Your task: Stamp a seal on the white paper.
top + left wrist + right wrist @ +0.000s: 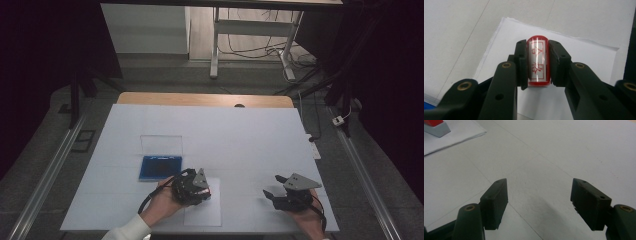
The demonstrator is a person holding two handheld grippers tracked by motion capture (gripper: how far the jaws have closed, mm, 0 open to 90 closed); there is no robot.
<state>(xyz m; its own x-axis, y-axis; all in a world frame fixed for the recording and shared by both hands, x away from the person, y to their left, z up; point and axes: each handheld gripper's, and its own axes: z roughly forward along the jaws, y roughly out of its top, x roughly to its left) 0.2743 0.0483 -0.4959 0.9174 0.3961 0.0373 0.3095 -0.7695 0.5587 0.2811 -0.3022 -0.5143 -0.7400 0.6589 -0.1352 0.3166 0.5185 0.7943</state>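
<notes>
From the high view, we see a big white table (pixel 235 135) with a person's two hands coming in from the bottom. The left gripper (pixel 200 192) sits over a white sheet of paper (pixel 202 212) near the front edge of the table. Just beside it, a bit further back and to the left, lies a flat blue ink pad in an open clear case (pixel 159 165). The right gripper (pixel 276 187) is well apart from these, over a bare part of the table, and its jaws stand wide with nothing between them.

In the left gripper view, we look along the two black jaws. They are squeezed tight on a small red round stamp with a white label and red signs (pixel 538 61). The stamp stands between the two pads, and both pads press on its sides. Under it we see the white sheet of paper (pixel 586 52), which looks like the top of a thin stack.

In the right gripper view, we see the two black jaws spread far apart over the white table (pixel 564 147). Nothing is between them. Far off in the top left corner is the white paper (pixel 459 135), with a grey and red thing (pixel 435 127) on it that we cannot make out well.
</notes>
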